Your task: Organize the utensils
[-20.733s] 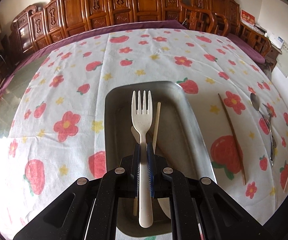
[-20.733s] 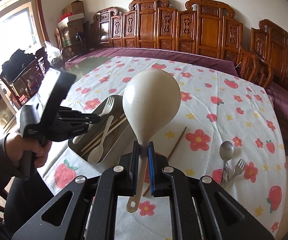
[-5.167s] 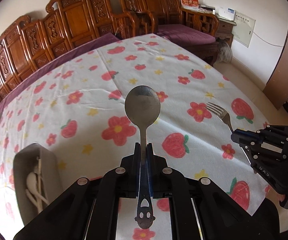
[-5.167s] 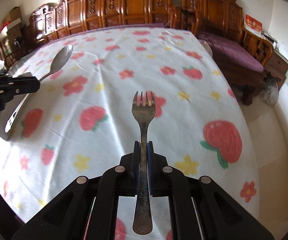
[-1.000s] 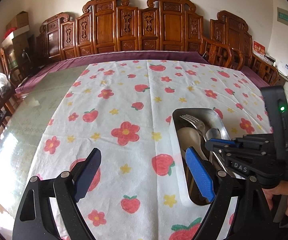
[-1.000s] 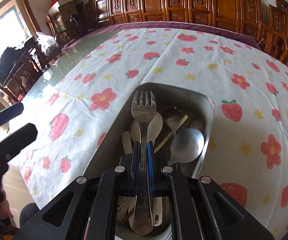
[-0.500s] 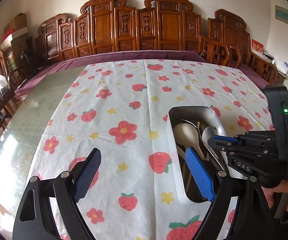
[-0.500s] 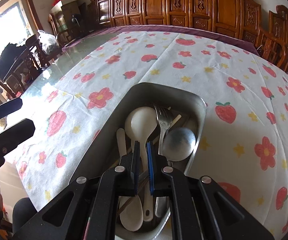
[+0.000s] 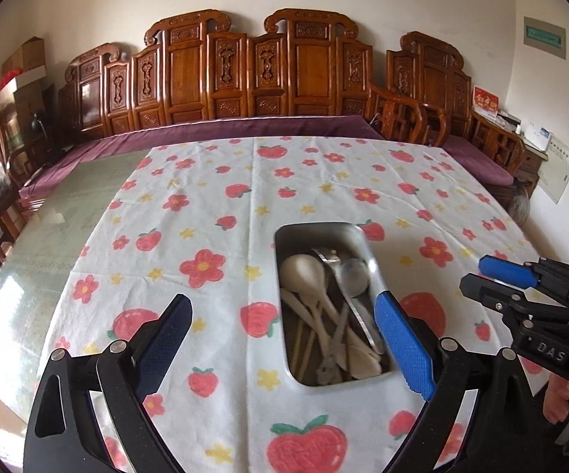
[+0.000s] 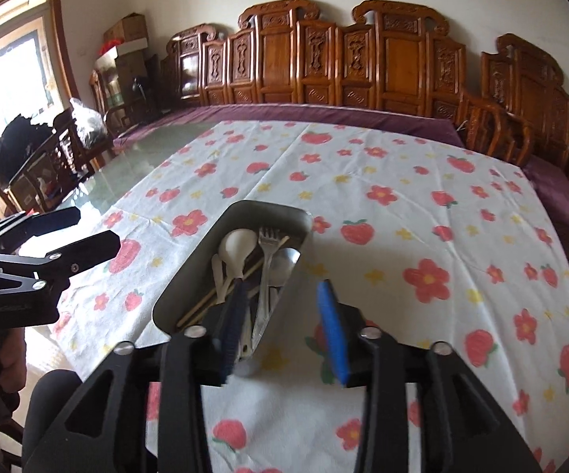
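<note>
Left wrist view: left gripper (image 9: 284, 327) was opening, nothing btwn jaws, just in front of rectangular steel tray (image 9: 280, 244) holding the utensils. Right wrist view: right gripper (image 10: 280, 327) was opening, empty, at tray's near end; steel fork (image 10: 267, 252) lay inside w/ pale plastic spoon (image 10: 237, 248).

flowered tablecloth (image 9: 213, 213), carved wooden chairs (image 9: 308, 75)

Utensils (image 9: 335, 307) in tray (image 9: 280, 315) on tablecloth (image 9: 221, 213)
</note>
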Action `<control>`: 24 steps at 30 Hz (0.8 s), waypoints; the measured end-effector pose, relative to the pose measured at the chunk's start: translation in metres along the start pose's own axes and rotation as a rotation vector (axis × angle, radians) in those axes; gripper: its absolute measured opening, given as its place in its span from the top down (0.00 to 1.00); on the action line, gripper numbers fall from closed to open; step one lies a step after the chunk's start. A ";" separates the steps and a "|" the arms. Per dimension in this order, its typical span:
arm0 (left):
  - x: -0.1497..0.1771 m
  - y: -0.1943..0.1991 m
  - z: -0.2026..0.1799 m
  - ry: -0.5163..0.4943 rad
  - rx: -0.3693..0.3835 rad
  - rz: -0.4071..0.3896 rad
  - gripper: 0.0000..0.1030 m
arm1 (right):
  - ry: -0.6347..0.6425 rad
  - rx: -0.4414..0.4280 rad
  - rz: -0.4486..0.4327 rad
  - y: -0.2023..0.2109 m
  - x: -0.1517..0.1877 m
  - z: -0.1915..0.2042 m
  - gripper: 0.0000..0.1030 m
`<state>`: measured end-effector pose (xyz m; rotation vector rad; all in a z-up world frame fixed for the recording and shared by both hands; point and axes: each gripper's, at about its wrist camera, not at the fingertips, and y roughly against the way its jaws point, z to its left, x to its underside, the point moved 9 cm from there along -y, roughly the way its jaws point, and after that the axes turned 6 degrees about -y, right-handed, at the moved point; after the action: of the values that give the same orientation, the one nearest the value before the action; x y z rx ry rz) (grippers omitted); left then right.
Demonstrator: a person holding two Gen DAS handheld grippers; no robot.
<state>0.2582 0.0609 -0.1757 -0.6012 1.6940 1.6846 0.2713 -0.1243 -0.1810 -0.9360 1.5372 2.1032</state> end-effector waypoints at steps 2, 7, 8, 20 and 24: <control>-0.001 0.007 -0.010 -0.004 0.004 -0.009 0.07 | -0.015 0.022 -0.023 0.017 0.002 -0.011 0.33; -0.004 0.028 -0.038 -0.020 0.019 -0.034 0.07 | -0.055 0.072 -0.075 0.058 0.006 -0.038 0.12; -0.004 0.033 -0.043 -0.017 0.023 -0.038 0.07 | -0.059 0.095 -0.087 0.068 0.006 -0.044 0.07; -0.013 0.084 -0.079 -0.009 0.021 -0.072 0.07 | -0.107 0.168 -0.185 0.146 0.004 -0.075 0.02; -0.021 0.101 -0.087 -0.020 0.019 -0.103 0.07 | -0.099 0.162 -0.233 0.172 -0.005 -0.067 0.02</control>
<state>0.1871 -0.0213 -0.0959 -0.6489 1.6352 1.5952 0.1848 -0.2444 -0.0707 -0.8922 1.4482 1.8078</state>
